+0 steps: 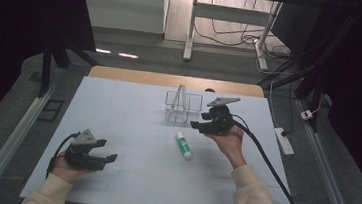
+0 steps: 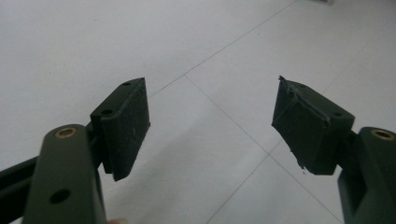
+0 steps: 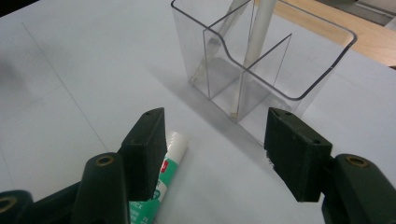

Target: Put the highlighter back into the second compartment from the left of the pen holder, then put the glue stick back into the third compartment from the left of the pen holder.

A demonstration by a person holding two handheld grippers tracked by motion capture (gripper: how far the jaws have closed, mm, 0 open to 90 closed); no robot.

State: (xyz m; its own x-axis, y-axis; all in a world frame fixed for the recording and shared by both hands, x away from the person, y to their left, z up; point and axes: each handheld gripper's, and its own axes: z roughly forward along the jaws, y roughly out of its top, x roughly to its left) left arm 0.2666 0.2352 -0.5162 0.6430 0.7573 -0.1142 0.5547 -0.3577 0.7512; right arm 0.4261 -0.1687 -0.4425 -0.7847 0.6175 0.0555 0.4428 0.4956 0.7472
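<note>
So, biggest thing first: the counter (image 1: 131, 127), a pale flat top with faint seam lines, carrying everything else. Just ahead of the right gripper (image 1: 202, 123) sits the clear organizer (image 3: 299, 70), a see-through box split into compartments, with a couple of pale sticks (image 3: 256, 42) leaning inside it. From the right gripper view it stands a little beyond the jaw tips and slightly toward the right-hand jaw, not touching either one.

The right gripper is held near the box, jaws spread apart with nothing pinched between them. The left gripper (image 1: 106, 151) hangs well away from the box over bare counter; in the left gripper view (image 2: 210, 130) its jaws stand wide and released too, just white surface between the pads.

Smallest bit: the glue stick (image 3: 161, 179), white cap with a green and white label, lying flat on the counter. It's right under the right gripper's left-hand jaw, partly covered by it in that view, lying loose. From the high view (image 1: 183, 145) it lies just below that gripper, toward the person.
</note>
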